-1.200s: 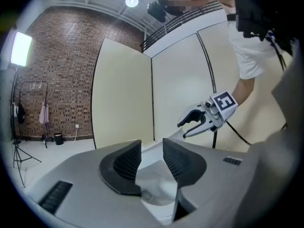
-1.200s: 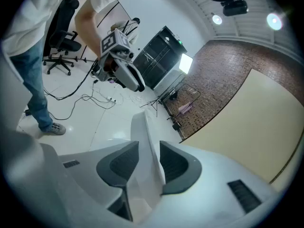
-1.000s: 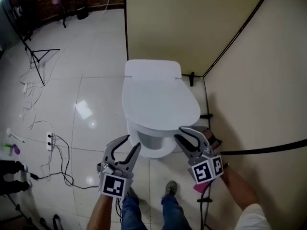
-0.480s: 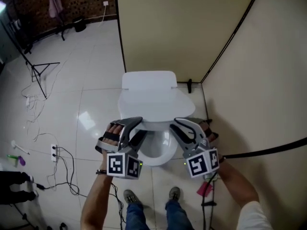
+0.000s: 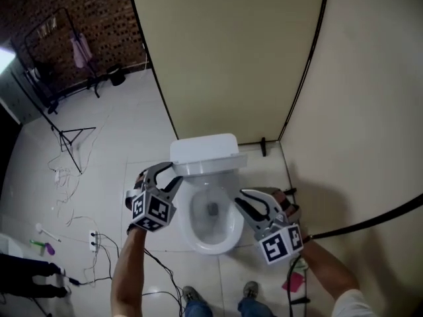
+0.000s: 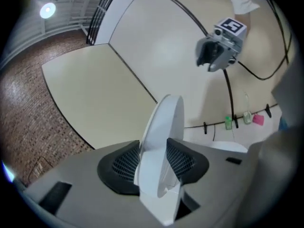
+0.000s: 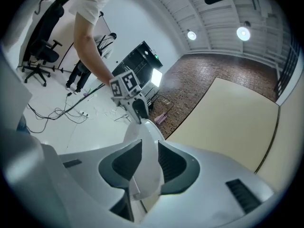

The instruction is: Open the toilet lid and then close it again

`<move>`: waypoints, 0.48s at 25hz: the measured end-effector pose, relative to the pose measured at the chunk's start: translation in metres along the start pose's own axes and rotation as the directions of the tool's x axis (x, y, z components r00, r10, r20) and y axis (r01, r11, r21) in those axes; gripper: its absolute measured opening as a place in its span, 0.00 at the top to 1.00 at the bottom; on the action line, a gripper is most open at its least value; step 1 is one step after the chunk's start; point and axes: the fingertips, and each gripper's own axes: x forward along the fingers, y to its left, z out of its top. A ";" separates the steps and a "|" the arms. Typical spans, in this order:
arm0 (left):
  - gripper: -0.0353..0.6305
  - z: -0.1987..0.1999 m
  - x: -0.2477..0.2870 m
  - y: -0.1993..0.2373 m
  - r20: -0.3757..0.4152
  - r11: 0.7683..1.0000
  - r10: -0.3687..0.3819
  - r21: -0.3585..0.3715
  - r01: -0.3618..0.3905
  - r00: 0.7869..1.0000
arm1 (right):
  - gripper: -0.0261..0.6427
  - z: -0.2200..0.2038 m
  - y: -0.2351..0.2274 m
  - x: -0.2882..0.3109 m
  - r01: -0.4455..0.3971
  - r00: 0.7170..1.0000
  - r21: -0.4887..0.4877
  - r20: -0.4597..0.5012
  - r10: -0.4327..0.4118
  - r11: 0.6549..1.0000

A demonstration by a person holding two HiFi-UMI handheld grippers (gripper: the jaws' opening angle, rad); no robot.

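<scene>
The white toilet lid [image 5: 210,165] stands raised, seen edge-on above the open bowl [image 5: 192,226]. My left gripper [image 5: 173,175] is at the lid's left end. Its jaws have just closed further, and the pads now clamp the lid [image 6: 164,137] between them. My right gripper [image 5: 238,200] is over the bowl's right rim, a little in front of the lid, and its jaws have also just closed further. In the right gripper view the lid [image 7: 145,146] shows as a white strip in the slit between the pads, running on to the left gripper [image 7: 137,109]. The left gripper view shows the right gripper [image 6: 204,63] apart from the lid.
Beige partition walls [image 5: 218,65] close in the toilet at the back and right, and a cistern [image 5: 203,145] sits behind the lid. A black cable [image 5: 370,216] runs along the right wall. A stand [image 5: 69,140], a power strip with loose cables [image 5: 92,240] and the person's feet [image 5: 192,294] are on the tiled floor.
The lid has gone from flat on the bowl to raised. The left gripper moved from in front of the bowl to the lid's left edge. The right gripper rose.
</scene>
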 end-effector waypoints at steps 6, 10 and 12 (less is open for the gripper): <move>0.70 0.004 0.057 0.083 0.054 0.985 0.020 -0.170 -0.010 0.998 | 0.80 -0.022 -0.010 -0.030 0.094 0.995 0.191 -0.043 -0.087 0.977; 0.70 0.014 0.104 0.144 0.122 0.963 0.031 -0.268 0.003 0.992 | 0.80 -0.044 -0.011 -0.038 0.211 0.969 0.272 -0.186 -0.164 0.939; 0.70 0.014 0.133 0.173 0.133 0.959 0.034 -0.283 0.005 0.991 | 0.80 -0.051 -0.010 -0.036 0.263 0.948 0.286 -0.253 -0.192 0.922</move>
